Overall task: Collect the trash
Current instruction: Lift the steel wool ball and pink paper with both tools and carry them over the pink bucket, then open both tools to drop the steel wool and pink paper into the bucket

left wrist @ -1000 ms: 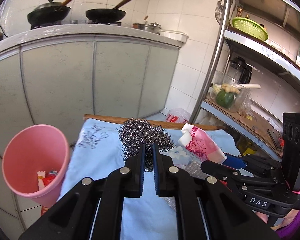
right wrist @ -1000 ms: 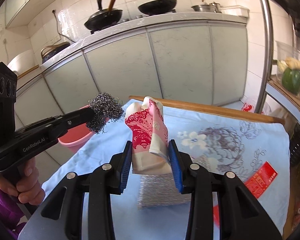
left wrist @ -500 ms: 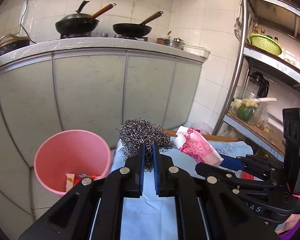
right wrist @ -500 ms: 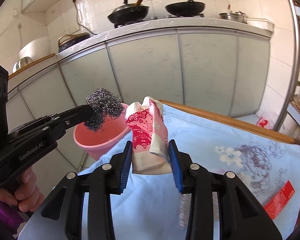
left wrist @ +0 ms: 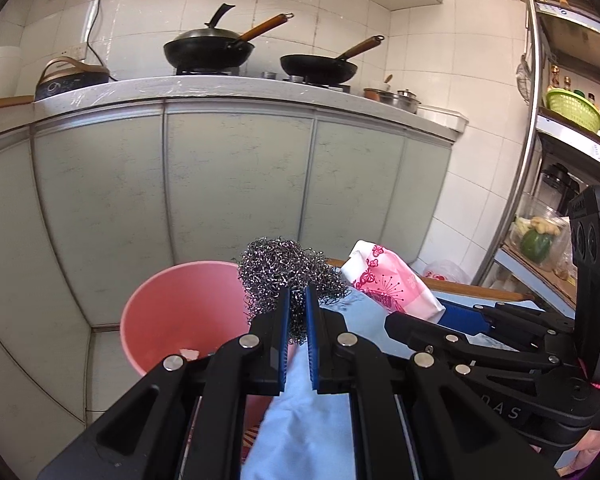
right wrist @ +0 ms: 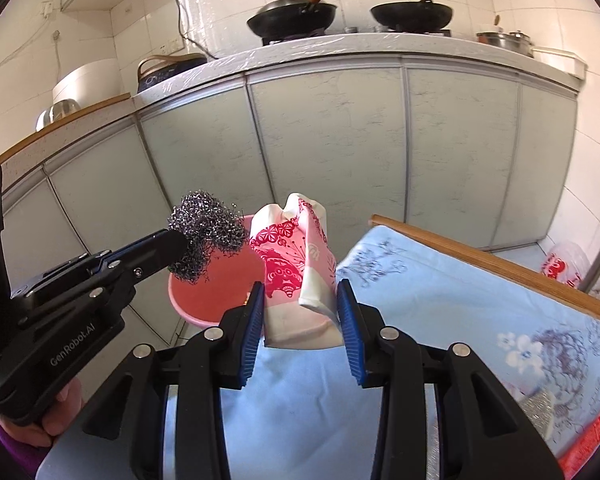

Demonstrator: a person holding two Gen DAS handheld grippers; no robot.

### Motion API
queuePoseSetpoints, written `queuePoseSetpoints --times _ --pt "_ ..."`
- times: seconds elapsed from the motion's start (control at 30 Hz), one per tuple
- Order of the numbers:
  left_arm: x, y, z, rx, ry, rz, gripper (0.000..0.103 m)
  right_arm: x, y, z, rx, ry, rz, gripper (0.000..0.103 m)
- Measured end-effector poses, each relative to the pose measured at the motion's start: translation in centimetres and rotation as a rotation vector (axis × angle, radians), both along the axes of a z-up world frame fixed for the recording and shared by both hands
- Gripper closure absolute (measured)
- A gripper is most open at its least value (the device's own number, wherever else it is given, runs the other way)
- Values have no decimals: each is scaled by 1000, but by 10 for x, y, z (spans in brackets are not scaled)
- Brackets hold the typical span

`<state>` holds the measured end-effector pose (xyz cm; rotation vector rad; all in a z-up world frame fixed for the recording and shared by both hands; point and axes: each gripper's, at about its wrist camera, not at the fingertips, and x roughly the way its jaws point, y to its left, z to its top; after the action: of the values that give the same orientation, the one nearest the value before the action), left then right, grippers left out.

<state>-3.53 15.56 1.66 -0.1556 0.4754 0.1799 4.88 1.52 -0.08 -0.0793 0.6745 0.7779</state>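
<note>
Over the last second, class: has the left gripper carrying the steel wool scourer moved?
Yes. The left gripper has carried the steel wool scourer leftward off the blue tablecloth to above the pink bucket.

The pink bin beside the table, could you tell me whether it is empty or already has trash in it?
Not empty: the pink bin shows a small scrap low on its inner wall. How full cannot be told; the left gripper hides its bottom.

Bright daylight, sharp ctr, fisheye-warped edges

Steel wool and carton have moved over the pink bin.
</note>
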Motion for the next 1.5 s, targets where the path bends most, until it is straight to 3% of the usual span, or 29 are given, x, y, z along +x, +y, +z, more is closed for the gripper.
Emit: queuePoseSetpoints --times 0.37,0.77,1.5 --pt "6 47 -22 -23 37 121 96 13 59 -15 -32 11 77 66" --pt "25 80 -53 -39 97 183 96 38 106 -38 -72 45 106 66" --pt "52 110 -93 -87 201 222 91 69 130 -71 -94 161 105 65"
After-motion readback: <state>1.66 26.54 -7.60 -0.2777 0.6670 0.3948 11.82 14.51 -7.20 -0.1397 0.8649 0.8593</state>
